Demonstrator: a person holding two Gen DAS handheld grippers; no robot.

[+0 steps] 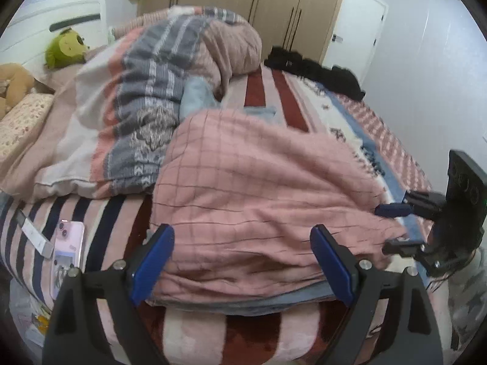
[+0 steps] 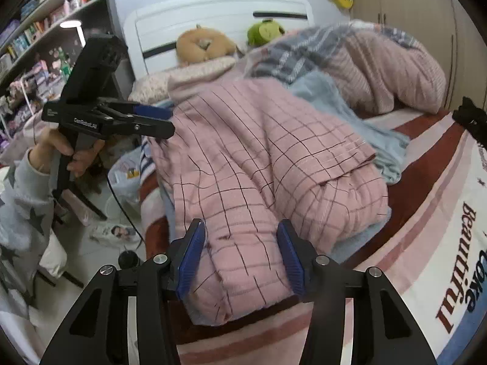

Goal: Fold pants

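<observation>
Pink checked pants bunched on striped bedspread, left gripper jaws wide, right gripper jaws wide straddling pants fold, pink phone beside.

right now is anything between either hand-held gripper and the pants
Nothing visible. The left hand-held gripper is open around the edge of the pink pants, and the right hand-held gripper is open around their end on the bed.

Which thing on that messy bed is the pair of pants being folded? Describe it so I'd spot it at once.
Start at the striped bed cover. On it, nearest the cameras, lie the pants: pink fleece crossed by thin dark grid lines, over a pale blue blanket. The bunched duvet behind has grey patterned bands instead of a grid.
</observation>
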